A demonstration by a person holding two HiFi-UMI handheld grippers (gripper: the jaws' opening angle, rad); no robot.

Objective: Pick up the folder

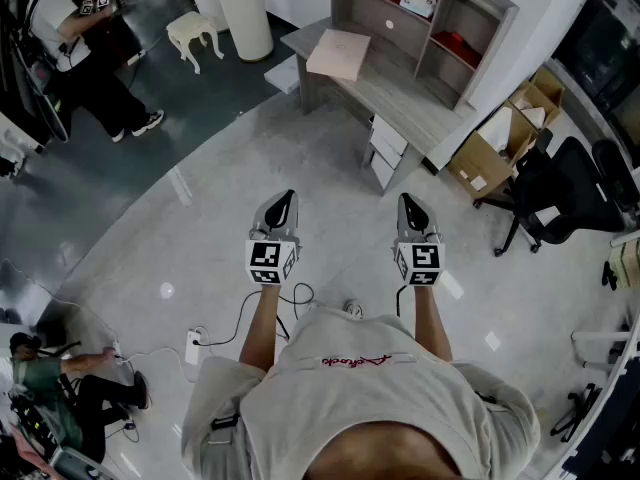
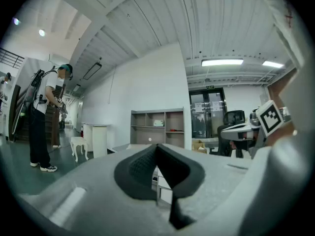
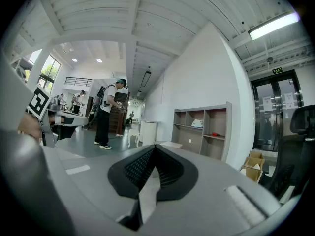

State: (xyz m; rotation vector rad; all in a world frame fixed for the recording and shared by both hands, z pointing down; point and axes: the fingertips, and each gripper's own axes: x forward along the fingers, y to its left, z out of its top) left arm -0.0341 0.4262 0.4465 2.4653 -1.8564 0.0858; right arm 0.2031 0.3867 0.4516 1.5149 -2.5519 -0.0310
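While carrying nothing, with left gripper (image 1: 287, 200) and right gripper (image 1: 408, 202) both closed tip to tip above glossy grey floor (image 1: 200, 198), well apart from pale pink folder (image 1: 338, 54) lying flat on matte grey desk (image 1: 395, 96). Probably light, thin, fairly stiff card, smooth and slippery; best pinched across one edge near desk rim, not pressed from above.
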